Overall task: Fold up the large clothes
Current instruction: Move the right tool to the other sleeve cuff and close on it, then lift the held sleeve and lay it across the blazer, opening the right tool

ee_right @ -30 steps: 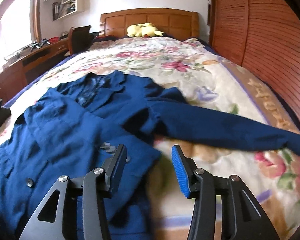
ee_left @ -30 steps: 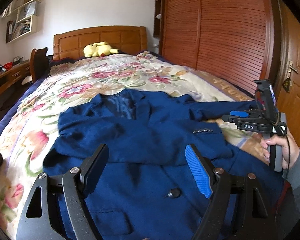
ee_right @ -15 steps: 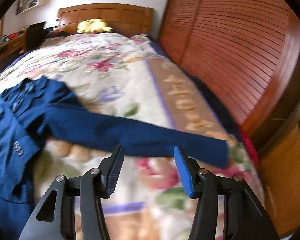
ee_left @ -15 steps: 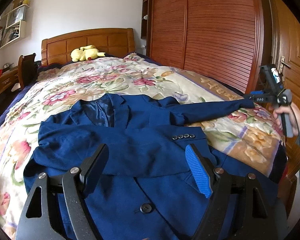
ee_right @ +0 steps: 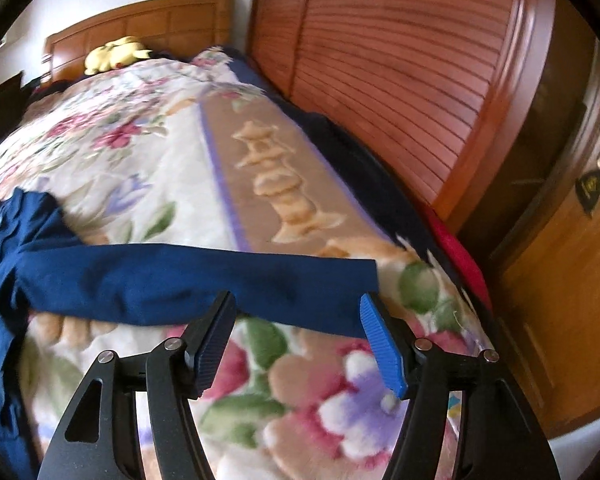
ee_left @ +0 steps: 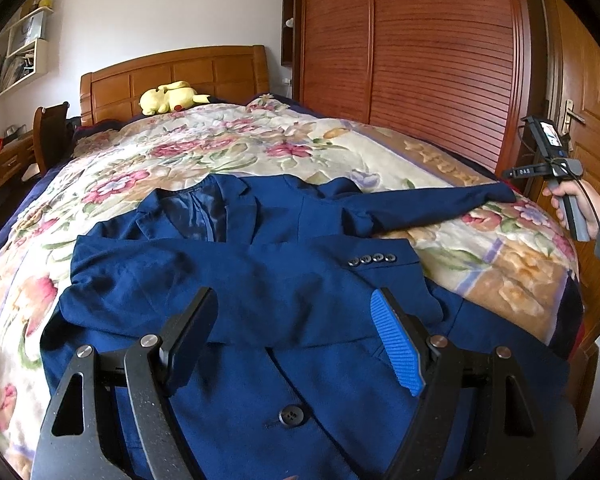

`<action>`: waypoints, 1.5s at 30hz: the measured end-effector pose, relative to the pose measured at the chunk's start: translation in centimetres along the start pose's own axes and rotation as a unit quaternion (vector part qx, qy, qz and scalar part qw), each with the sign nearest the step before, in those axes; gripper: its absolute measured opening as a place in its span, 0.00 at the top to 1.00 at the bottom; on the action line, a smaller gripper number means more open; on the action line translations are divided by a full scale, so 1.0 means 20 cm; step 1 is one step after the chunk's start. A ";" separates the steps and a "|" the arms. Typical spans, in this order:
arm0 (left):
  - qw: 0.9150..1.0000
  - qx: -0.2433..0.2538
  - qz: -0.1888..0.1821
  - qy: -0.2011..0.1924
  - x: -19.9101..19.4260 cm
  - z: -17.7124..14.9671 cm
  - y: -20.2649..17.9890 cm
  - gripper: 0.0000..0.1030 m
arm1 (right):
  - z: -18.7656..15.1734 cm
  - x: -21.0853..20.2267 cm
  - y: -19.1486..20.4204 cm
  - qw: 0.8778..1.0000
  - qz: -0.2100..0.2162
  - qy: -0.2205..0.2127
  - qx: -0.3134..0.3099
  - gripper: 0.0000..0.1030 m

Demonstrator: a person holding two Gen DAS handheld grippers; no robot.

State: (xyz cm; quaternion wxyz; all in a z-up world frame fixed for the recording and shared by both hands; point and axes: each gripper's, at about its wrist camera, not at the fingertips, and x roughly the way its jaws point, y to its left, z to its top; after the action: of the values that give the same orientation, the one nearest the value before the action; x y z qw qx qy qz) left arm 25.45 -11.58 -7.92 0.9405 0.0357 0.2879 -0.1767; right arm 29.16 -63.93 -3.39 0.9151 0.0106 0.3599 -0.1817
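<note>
Jaws on the left gripper (ee_left: 294,322) are spread wide with nothing pinched, just hanging over the near half of the blue blazer (ee_left: 284,280). That jacket lies flat on the floral bedspread (ee_left: 204,152), one sleeve folded across the chest, the other sleeve (ee_left: 428,204) stretched out to the right. Far right, a hand (ee_left: 572,200) holds the other tool by the bed edge.

Right wrist view: right gripper (ee_right: 298,314) jaws are opening, empty, sitting just near the outstretched sleeve (ee_right: 188,276) by its cuff. Kinda blurry, so contact is unclear.
</note>
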 end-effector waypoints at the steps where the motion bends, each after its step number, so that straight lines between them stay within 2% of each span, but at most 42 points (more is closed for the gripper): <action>1: 1.000 0.001 0.000 0.002 0.00 0.00 0.00 0.23 | 0.01 0.00 0.00 1.000 -0.001 0.002 0.006 0.36; 10: 1.000 0.014 -0.009 0.007 -0.02 -0.02 -0.04 0.23 | 0.06 0.24 -0.07 0.998 -0.023 0.031 0.057 0.35; 14: 1.000 0.016 -0.011 0.008 -0.02 -0.02 -0.04 0.23 | 0.04 0.36 -0.12 0.994 -0.044 0.057 0.083 0.35; 17: 1.000 0.012 -0.012 0.006 -0.03 -0.02 -0.03 0.23 | 0.00 0.43 -0.14 0.990 -0.017 0.081 0.114 0.35; 21: 1.000 0.010 -0.012 0.012 -0.02 -0.02 -0.01 0.23 | 0.00 0.45 -0.13 0.991 -0.016 0.072 0.112 0.35; 24: 1.000 0.014 -0.009 0.015 -0.01 -0.03 -0.01 0.23 | -0.01 0.45 -0.13 0.992 0.007 0.073 0.105 0.52; 25: 1.000 0.015 -0.008 0.016 -0.01 -0.03 -0.01 0.23 | -0.01 0.45 -0.11 0.993 0.006 0.075 0.095 0.61; 27: 1.000 0.016 -0.006 0.013 -0.02 -0.02 0.00 0.23 | -0.01 0.42 -0.08 0.994 0.013 0.075 0.073 0.74; 30: 1.000 0.009 -0.008 0.006 -0.04 -0.01 0.01 0.23 | 0.01 0.33 -0.03 0.996 0.046 0.058 0.049 0.81; 35: 1.000 0.005 -0.006 0.007 -0.05 -0.02 0.03 0.23 | 0.13 0.01 0.09 0.998 0.064 -0.017 0.005 0.83; 45: 1.000 0.005 0.015 -0.013 -0.18 -0.06 0.15 0.23 | 0.36 -0.65 0.46 0.986 0.095 -0.116 -0.077 0.85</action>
State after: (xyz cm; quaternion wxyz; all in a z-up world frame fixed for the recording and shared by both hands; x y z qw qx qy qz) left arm 23.15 -7.57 -7.02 0.9464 0.0420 0.2746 -0.1647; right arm 28.18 -52.23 9.50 0.9618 -0.0474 0.2614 -0.0657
